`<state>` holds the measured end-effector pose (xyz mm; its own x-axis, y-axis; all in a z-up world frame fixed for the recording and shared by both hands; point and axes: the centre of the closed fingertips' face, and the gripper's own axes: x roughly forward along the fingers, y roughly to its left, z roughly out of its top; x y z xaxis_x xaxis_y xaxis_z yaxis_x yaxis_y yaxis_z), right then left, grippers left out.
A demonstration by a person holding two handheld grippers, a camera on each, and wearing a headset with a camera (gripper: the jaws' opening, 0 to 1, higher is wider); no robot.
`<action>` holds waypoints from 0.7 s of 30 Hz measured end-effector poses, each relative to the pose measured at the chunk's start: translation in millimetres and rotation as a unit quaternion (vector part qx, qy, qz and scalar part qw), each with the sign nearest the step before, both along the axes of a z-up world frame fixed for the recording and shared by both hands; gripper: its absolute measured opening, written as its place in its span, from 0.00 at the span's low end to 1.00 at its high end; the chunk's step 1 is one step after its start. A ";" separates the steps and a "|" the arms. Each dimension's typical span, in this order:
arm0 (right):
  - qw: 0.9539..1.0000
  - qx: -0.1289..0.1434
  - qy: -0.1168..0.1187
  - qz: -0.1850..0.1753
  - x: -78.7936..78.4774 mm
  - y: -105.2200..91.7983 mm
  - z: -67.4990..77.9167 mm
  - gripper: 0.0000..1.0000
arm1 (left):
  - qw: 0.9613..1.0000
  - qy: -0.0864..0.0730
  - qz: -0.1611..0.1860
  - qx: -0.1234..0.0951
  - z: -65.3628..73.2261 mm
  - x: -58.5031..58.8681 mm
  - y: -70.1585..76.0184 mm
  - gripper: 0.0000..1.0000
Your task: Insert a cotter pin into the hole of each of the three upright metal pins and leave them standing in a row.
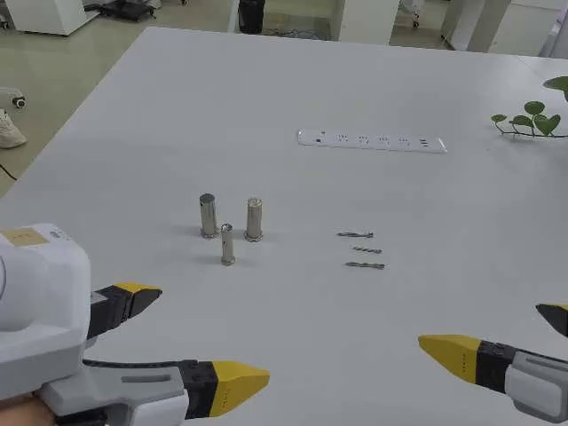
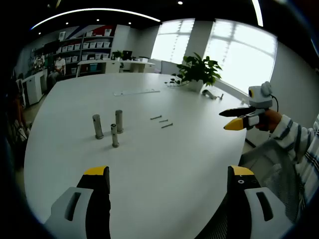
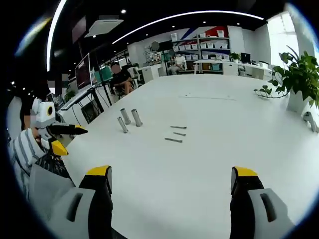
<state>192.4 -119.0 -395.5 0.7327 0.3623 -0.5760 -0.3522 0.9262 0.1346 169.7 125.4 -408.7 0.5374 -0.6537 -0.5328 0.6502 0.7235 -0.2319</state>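
Three upright metal pins stand in a loose cluster on the white table (image 1: 293,328): a tall one (image 1: 209,216), another (image 1: 254,219) and a shorter one (image 1: 228,244) in front. To their right lie three small cotter pins (image 1: 355,234), (image 1: 366,249), (image 1: 365,265), flat and apart from the metal pins. My left gripper (image 1: 195,335) hovers open at the near left, my right gripper (image 1: 501,333) open at the near right; both hold nothing. The left gripper view has the metal pins (image 2: 115,135) and cotter pins (image 2: 163,121) well ahead of the gripper (image 2: 169,174). The right gripper view shows them too (image 3: 136,117), (image 3: 179,134).
A white power strip (image 1: 371,140) lies across the table beyond the parts. A trailing plant (image 1: 532,120) reaches in at the far right, with a potted plant (image 2: 199,72) near that edge. A seated person (image 3: 119,77) is at the table's far end.
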 end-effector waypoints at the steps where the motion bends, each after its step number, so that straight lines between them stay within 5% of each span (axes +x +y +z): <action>1: 1.000 0.000 0.001 -0.001 -0.1 0.1 -0.1 0.98 | 1.000 0.000 0.000 0.001 0.1 0.3 0.5 0.96; 4: 1.000 0.002 -0.002 -0.003 0.1 1.9 2.6 0.98 | 1.000 -0.001 -0.004 0.000 1.1 -0.4 1.3 0.95; 11: 1.000 -0.001 -0.001 -0.004 -2.9 5.0 3.8 0.98 | 0.999 -0.032 -0.004 -0.007 9.6 3.8 4.8 0.94; 21: 1.000 0.004 -0.001 -0.006 -5.0 5.7 2.5 0.98 | 0.999 -0.033 0.006 0.001 11.3 -2.3 13.8 0.92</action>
<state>187.4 -113.3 -393.0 0.7384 0.3586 -0.5711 -0.3416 0.9291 0.1418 167.4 139.2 -397.3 0.5785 -0.6465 -0.4974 0.6554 0.7314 -0.1884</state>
